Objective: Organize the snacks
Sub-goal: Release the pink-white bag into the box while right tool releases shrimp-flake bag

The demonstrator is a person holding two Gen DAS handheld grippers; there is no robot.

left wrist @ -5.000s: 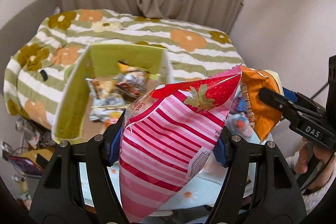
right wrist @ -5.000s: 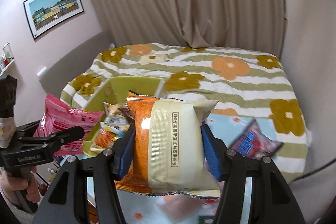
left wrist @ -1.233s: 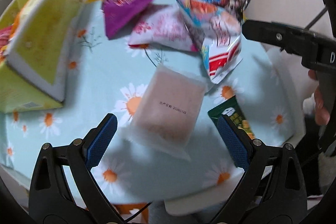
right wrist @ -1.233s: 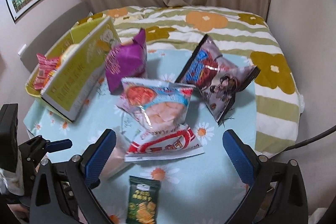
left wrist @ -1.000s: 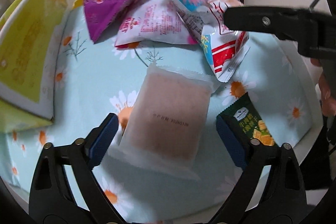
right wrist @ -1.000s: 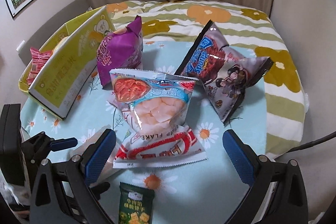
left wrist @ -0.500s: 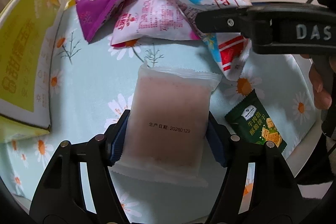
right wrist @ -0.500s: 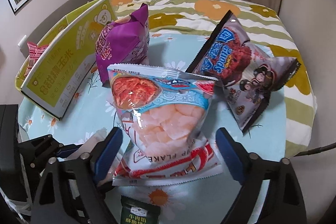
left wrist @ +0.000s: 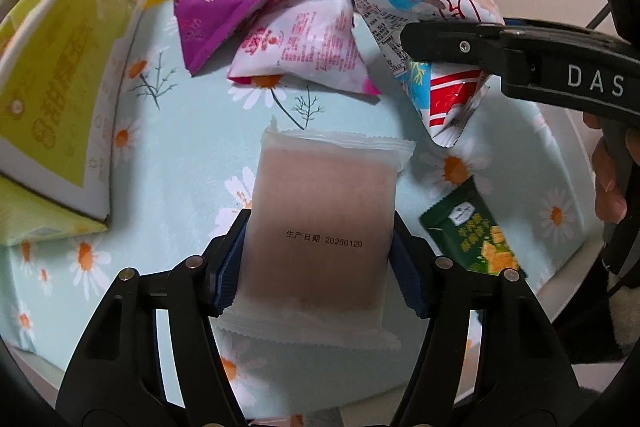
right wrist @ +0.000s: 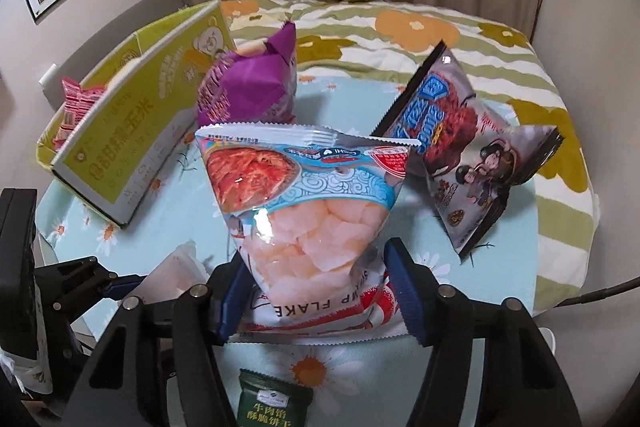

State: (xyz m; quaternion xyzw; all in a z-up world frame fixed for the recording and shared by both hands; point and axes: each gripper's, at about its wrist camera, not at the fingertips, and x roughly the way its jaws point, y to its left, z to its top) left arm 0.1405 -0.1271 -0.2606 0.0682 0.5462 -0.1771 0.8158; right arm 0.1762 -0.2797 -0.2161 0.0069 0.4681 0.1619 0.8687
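My left gripper (left wrist: 320, 259) is shut on a flat translucent pink packet (left wrist: 320, 219) that lies on the daisy tablecloth (left wrist: 192, 131). My right gripper (right wrist: 316, 291) is shut on the lower part of a shrimp flake bag (right wrist: 308, 199), which stands tilted up; the bag also shows in the left wrist view (left wrist: 420, 11), with the right gripper's finger (left wrist: 480, 43) across it. The yellow-green box (right wrist: 132, 131) stands at the left and holds a pink striped bag (right wrist: 76, 103).
A purple bag (right wrist: 248, 87), a pink-white packet (left wrist: 304, 51), a grey cartoon bag (right wrist: 472, 155) and a small green cracker packet (left wrist: 472, 227) lie on the table. The table edge is near below both grippers. A flowered bed (right wrist: 400, 27) lies behind.
Both grippers let go of the pink striped and orange bags at the box, came down over the table and closed: left on the pink packet, right on the shrimp flake bag.
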